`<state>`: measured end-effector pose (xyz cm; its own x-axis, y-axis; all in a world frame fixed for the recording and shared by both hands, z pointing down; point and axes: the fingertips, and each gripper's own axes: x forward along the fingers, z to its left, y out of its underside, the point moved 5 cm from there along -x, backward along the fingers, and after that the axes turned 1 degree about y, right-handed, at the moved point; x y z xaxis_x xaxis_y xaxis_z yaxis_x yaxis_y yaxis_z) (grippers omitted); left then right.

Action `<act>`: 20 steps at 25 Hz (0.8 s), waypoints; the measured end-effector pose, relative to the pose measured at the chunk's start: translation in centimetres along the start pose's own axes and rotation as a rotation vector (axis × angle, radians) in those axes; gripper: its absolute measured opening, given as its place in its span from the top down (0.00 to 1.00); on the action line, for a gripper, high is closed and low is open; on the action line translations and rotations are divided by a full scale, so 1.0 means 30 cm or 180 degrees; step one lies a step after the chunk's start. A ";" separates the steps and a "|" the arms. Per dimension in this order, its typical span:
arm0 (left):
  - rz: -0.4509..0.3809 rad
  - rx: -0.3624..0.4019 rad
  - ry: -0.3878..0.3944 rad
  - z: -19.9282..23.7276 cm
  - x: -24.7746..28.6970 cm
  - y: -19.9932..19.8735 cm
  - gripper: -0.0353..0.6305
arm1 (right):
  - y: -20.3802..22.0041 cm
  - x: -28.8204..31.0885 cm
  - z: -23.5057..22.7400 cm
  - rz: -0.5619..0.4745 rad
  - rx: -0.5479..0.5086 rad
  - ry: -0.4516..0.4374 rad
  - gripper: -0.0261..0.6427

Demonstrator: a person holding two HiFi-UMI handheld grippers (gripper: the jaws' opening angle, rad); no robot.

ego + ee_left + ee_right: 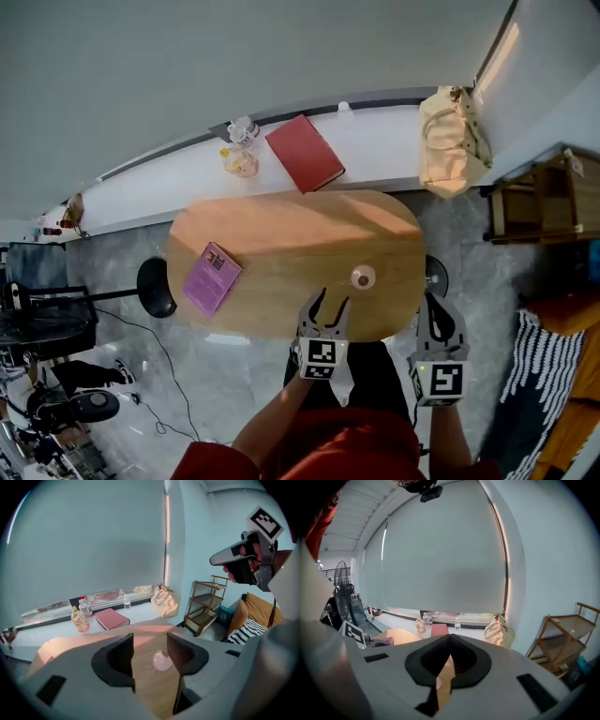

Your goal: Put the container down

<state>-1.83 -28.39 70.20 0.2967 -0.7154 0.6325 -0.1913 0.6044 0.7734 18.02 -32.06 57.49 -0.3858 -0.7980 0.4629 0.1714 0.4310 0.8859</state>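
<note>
Left tongs (pixel 330 306) wide apart, pink container (pixel 363 277) just beyond on wooden table (pixel 281 242); right tongs (pixel 439 315) together.

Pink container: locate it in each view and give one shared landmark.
Head view: pink container on the wooden table, right of centre, just ahead of the left gripper.
Left gripper view: it sits low centre, between the open jaws.
Right gripper view: cannot be made out.
Shared landmark: red book, in all three.
</note>
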 end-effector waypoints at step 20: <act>-0.0832 -0.0281 -0.0487 0.565 -0.683 -0.271 0.64 | -0.481 -0.022 0.536 -0.0668 -0.0424 -0.0073 0.97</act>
<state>-22.21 -24.60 51.67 0.1795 -0.8910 0.4170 -0.0430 0.4163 0.9082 1.22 -30.98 43.93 -0.4457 -0.8538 0.2690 0.2028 0.1964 0.9593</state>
